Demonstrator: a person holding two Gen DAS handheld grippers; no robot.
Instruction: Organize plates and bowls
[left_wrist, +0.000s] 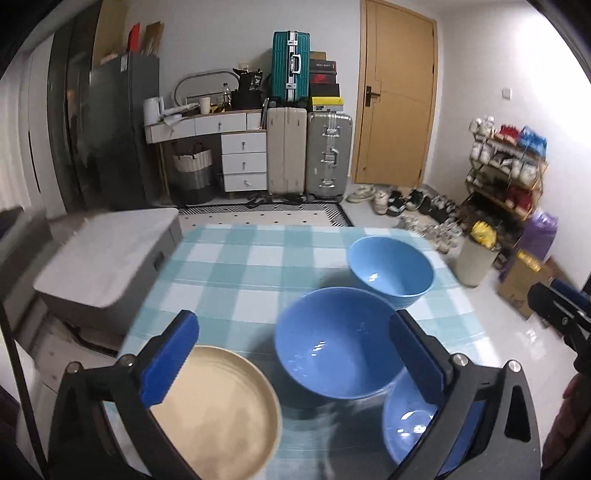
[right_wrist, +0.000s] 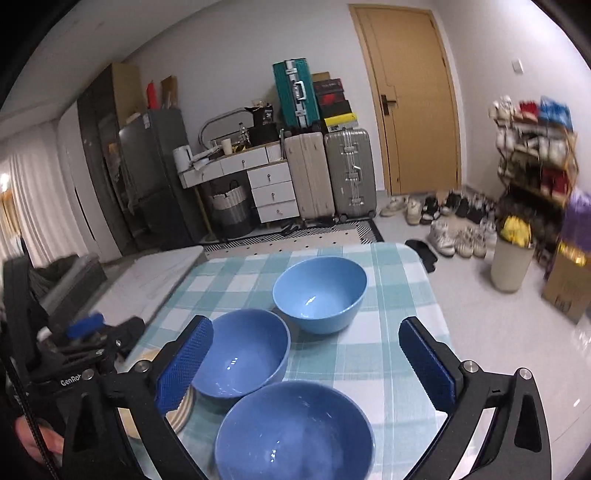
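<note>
hovering over checked tablecloth (left_wrist: 229, 266), left gripper (left_wrist: 295, 354) and right gripper (right_wrist: 306, 362) jaws wide apart, empty, three blue bowls (right_wrist: 319, 293), beige plate (left_wrist: 221, 413)

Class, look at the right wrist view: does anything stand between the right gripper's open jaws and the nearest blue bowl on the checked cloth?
Nothing visible does. The right gripper is open and empty, and the nearest blue bowl sits just below and ahead of it. The middle bowl lies beyond, beside the left jaw, not in the path.
</note>
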